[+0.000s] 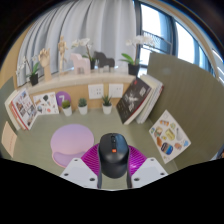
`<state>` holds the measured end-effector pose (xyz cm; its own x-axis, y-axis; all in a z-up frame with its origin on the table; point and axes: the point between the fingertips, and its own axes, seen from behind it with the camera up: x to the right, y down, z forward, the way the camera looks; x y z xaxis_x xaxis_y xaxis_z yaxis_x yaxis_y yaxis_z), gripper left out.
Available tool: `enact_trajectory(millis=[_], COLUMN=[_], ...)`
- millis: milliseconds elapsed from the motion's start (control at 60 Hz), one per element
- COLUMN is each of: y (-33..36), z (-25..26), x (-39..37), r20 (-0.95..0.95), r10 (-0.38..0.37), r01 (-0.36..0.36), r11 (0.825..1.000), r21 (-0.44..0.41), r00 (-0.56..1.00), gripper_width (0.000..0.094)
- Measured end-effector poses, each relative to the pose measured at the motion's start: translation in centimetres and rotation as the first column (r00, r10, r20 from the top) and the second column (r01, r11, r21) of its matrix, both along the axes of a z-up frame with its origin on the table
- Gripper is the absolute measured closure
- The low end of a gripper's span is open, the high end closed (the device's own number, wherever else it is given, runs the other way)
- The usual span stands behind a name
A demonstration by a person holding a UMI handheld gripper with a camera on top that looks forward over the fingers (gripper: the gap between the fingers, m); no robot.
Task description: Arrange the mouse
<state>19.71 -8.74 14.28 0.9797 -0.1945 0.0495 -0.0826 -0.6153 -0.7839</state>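
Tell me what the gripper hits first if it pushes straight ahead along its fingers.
The gripper already has the black mouse between its fingers. Beyond it the green table looks bare until the small potted plants, though depth is unclear.

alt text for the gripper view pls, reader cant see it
A black computer mouse sits between the gripper fingers, their pink pads at its sides, over a green table. A round pink pad lies beside it, and small potted plants stand beyond.

hand-held gripper point(113, 172), fingers clamped on mouse point(114, 153)
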Motion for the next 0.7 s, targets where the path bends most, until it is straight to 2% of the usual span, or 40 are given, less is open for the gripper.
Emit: enact_trajectory(millis=[167,233,300,400,533,700], y=[6.3,9.0,11.6,15.0,17.4,17.0], z=[11.5,13.4,13.2,9.5,0.5,-10.1], x=[-2.6,-4.6,-7.1,-10.4,-14.4,-16.2], r20=[0.044,0.046,0.046,0.030,-0.005,-0.045], r10=[0.011,0.036,0.070,0.125,0.198,0.221], r01=[-0.018,-0.045,-0.078,-0.129,-0.198,-0.225], r11=[0.986,0.978,0.975,0.978,0.979,0.968], r21=[0.165,0.203,0.207,0.162,0.047,-0.112], r00=[0.999,0.998,0.996,0.992,0.980,0.974], gripper_width=[0.0602,0.0600,0.0600,0.0599,0.0600,0.0600])
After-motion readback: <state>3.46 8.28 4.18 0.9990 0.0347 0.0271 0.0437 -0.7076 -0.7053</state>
